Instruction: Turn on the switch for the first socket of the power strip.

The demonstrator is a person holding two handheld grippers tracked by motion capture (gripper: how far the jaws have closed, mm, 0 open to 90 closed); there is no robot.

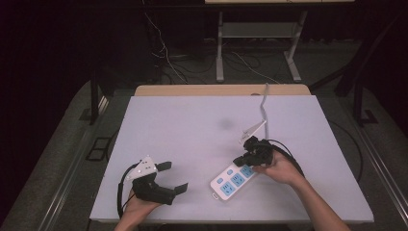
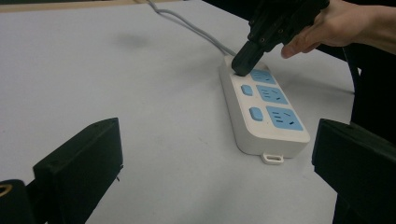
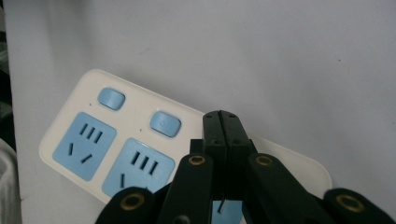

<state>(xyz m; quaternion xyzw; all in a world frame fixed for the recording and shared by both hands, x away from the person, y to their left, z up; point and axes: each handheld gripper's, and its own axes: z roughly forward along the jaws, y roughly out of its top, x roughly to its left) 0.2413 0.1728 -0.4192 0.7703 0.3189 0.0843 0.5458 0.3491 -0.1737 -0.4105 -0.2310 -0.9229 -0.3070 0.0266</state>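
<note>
A white power strip [image 1: 233, 181] with three blue sockets and blue switch buttons [image 3: 165, 123] lies on the white table [image 1: 192, 130], right of centre near the front. Its grey cable [image 1: 263, 108] runs toward the back edge. My right gripper [image 1: 242, 160] is shut with nothing between its jaws. Its closed tips [image 3: 220, 123] press down on the strip's top at the cable end, beside the far socket; the spot under them is hidden. In the left gripper view the power strip [image 2: 266, 112] lies ahead with the right gripper [image 2: 243, 63] on it. My left gripper [image 1: 172, 177] is wide open, low at the front left, well apart from the strip.
The table's wooden back edge [image 1: 221, 90] borders a dark floor with a frame stand [image 1: 260, 43] and loose wires [image 1: 168, 57]. A faint dark smudge [image 1: 225, 122] marks the table's middle. Black cables trail from both grippers near the front edge.
</note>
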